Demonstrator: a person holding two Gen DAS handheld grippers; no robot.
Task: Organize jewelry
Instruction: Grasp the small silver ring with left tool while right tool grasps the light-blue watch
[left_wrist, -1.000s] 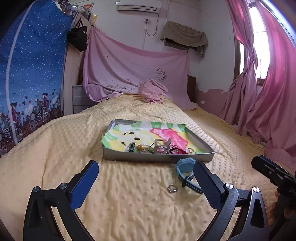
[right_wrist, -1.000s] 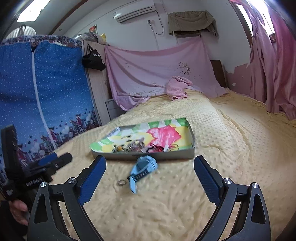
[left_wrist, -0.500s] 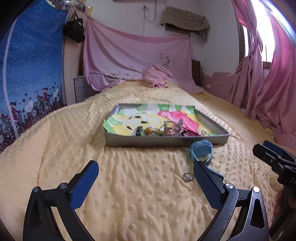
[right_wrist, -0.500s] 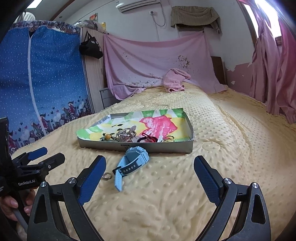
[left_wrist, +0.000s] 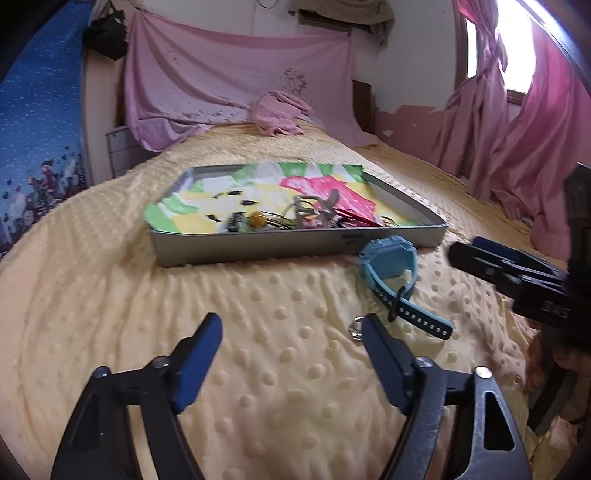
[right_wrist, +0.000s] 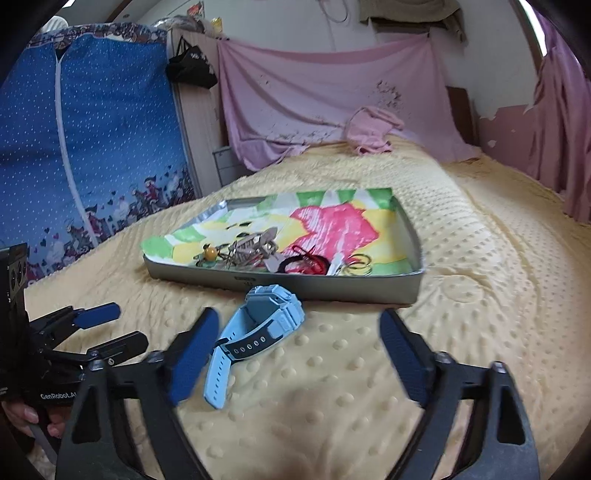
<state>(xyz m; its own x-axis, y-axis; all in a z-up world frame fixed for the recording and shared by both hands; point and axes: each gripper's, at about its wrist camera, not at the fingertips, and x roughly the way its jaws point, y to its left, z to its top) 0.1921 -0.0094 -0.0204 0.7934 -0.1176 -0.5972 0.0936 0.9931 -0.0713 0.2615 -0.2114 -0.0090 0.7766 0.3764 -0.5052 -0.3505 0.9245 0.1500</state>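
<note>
A grey metal tray (left_wrist: 258, 249) lined with colourful paper sits on the yellow bed and holds several small jewelry pieces (left_wrist: 295, 218); it also shows in the right wrist view (right_wrist: 325, 290). A light blue watch (left_wrist: 391, 266) lies on the bedspread just in front of the tray, also in the right wrist view (right_wrist: 258, 321). A small silver ring (left_wrist: 356, 328) lies beside my left gripper's right finger. My left gripper (left_wrist: 291, 332) is open and empty, low over the bedspread. My right gripper (right_wrist: 299, 332) is open and empty, with the watch near its left finger.
The yellow dotted bedspread (left_wrist: 110, 295) covers the bed. A pink sheet (left_wrist: 236, 85) hangs at the headboard with a pink cloth (left_wrist: 280, 114) below it. Pink curtains (left_wrist: 517, 129) hang at right, a blue wardrobe (right_wrist: 92, 129) at left.
Both grippers have moved forward and down toward the bedspread. The watch and ring now lie close to the fingertips. Both grippers stay open.
</note>
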